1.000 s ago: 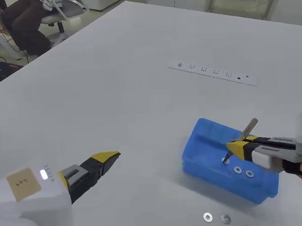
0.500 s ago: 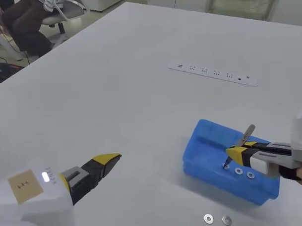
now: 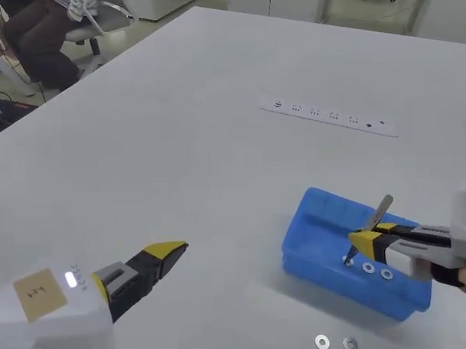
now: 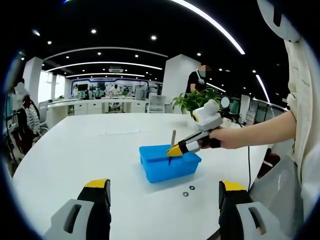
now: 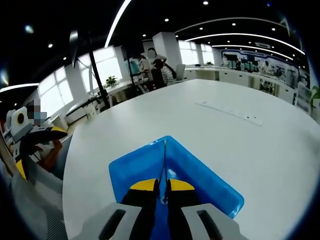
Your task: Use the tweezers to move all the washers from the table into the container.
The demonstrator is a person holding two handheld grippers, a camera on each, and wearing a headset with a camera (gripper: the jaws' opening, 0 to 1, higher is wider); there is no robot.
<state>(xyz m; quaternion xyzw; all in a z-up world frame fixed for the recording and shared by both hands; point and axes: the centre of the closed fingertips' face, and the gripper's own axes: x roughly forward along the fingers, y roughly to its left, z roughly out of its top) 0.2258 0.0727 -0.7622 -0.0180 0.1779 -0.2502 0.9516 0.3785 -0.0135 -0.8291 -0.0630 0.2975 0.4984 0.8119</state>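
Head view above container, left gripper view farther off, right gripper view close over it

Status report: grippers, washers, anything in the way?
Right gripper shut on tweezers, tips in container. Left gripper open, apart. Two washers in container, two on table. Nothing blocking.

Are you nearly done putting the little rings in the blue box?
Not yet, about halfway. Two washers already lie in the blue container. The right tool is shut on the tweezers, whose tips are down inside the container; I cannot tell if they pinch a washer. Two loose washers wait on the table beside it. The left tool is open, holding nothing.
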